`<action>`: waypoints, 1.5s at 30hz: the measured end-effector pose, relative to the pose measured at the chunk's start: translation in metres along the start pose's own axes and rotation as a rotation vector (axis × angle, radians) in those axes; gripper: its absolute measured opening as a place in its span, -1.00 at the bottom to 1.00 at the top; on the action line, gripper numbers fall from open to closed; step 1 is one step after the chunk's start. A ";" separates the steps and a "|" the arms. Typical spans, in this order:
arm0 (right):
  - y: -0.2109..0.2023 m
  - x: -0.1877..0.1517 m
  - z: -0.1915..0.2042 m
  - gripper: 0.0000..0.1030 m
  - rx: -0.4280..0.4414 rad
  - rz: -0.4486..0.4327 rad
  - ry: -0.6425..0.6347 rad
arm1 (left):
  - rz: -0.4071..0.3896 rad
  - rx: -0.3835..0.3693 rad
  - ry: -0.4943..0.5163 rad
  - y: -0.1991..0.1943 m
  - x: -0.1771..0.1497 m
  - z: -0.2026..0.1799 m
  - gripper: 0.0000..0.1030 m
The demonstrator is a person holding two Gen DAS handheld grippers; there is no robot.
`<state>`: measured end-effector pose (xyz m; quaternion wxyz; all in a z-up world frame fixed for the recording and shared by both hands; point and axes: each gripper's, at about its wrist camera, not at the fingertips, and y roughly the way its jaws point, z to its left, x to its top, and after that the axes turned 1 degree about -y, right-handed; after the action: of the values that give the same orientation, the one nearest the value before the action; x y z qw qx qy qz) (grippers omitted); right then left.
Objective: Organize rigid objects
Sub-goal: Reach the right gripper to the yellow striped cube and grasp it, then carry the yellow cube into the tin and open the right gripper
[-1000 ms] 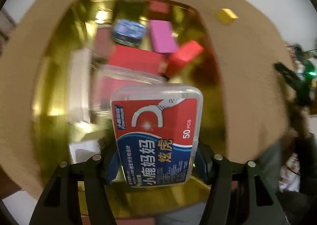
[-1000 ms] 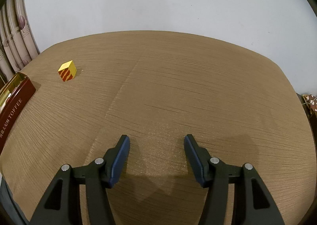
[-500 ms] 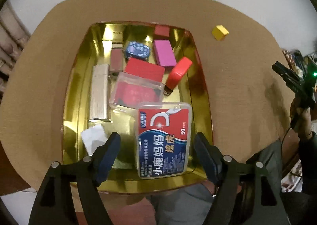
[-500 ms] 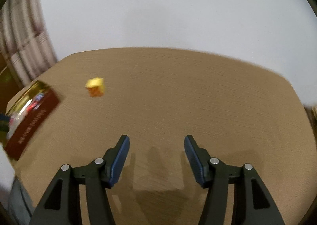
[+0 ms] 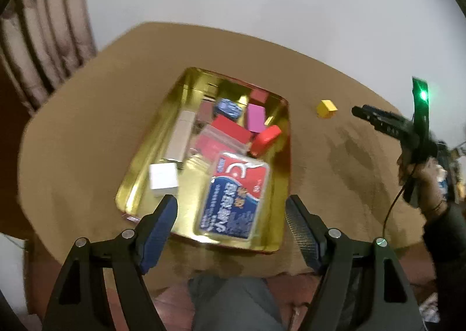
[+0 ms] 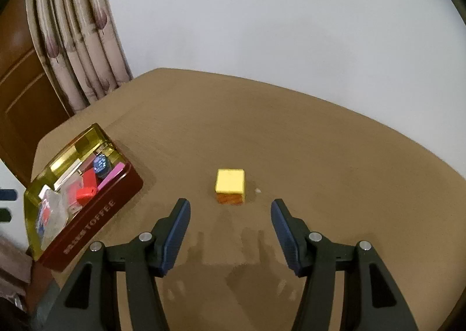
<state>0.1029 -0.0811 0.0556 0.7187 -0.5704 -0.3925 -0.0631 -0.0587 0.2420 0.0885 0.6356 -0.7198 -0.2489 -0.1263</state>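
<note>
A gold-lined tin (image 5: 137, 162) sits on the brown table and holds several small items. The floss-pick box (image 5: 236, 197) lies flat at its near end. My left gripper (image 5: 231, 211) is open and empty, raised above the tin's near edge. A yellow cube (image 6: 230, 185) stands alone on the table; it also shows in the left wrist view (image 5: 326, 108). My right gripper (image 6: 230, 214) is open and empty, just short of the cube, its fingers either side of the cube's line. The tin (image 6: 96, 214) lies to its left.
In the tin lie a white block (image 5: 163, 179), a silver bar (image 5: 182, 136), a red case (image 5: 265, 139), a pink block (image 5: 255, 118) and a blue tin (image 5: 228, 106). A curtain (image 6: 75, 40) and wooden door stand at the left. A white wall lies behind.
My left gripper let go of the floss-pick box into the tin, opened and pulled up and back. My right gripper swung left toward the yellow cube, which is now centred close before it.
</note>
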 end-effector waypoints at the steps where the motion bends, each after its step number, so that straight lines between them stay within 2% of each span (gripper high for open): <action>1: 0.006 0.004 0.004 0.15 0.003 0.013 -0.008 | -0.021 0.015 -0.010 -0.003 -0.004 0.001 0.41; 7: 0.039 0.015 0.014 0.15 -0.039 0.071 -0.027 | -0.090 0.080 -0.105 -0.013 -0.027 0.015 0.41; 11: 0.059 0.018 0.011 0.15 -0.054 0.113 -0.008 | -0.093 0.102 -0.171 -0.015 -0.040 0.030 0.41; 16: 0.080 0.018 0.012 0.14 -0.079 0.153 -0.011 | -0.066 0.120 -0.202 -0.009 -0.047 0.041 0.41; 17: 0.083 0.018 0.012 0.05 -0.080 0.160 -0.015 | -0.062 0.119 -0.206 -0.004 -0.047 0.041 0.41; 18: 0.087 0.018 0.014 -0.13 -0.073 0.177 -0.018 | -0.057 0.114 -0.210 -0.001 -0.047 0.041 0.41; 19: 0.094 0.017 0.015 -0.42 -0.079 0.201 -0.020 | -0.050 0.112 -0.213 0.001 -0.048 0.042 0.41; 23: 0.095 0.016 0.017 -0.42 -0.079 0.196 -0.026 | -0.060 0.132 -0.225 0.002 -0.051 0.041 0.41; 27: 0.077 0.015 0.023 -0.43 -0.057 0.159 -0.021 | -0.084 0.162 -0.252 -0.003 -0.051 0.049 0.41; 30: 0.047 0.017 0.042 -0.43 0.003 0.102 -0.014 | -0.092 0.168 -0.271 -0.006 -0.055 0.054 0.42; 35: -0.003 0.028 0.100 -0.43 0.191 0.041 -0.043 | -0.089 0.192 -0.286 -0.009 -0.063 0.059 0.42; 40: -0.021 0.037 0.187 -0.42 0.419 0.068 -0.118 | -0.120 0.241 -0.307 -0.021 -0.072 0.069 0.42; 42: -0.018 0.038 0.220 -0.43 0.476 0.091 -0.148 | -0.127 0.252 -0.307 -0.025 -0.074 0.073 0.45; 45: -0.007 0.035 0.255 -0.42 0.489 0.122 -0.208 | -0.116 0.239 -0.309 -0.026 -0.079 0.078 0.47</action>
<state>-0.0020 0.1505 0.0942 0.7934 -0.4059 -0.4327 0.1359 -0.1490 0.3041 0.0589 0.6625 -0.6346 -0.3975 -0.0204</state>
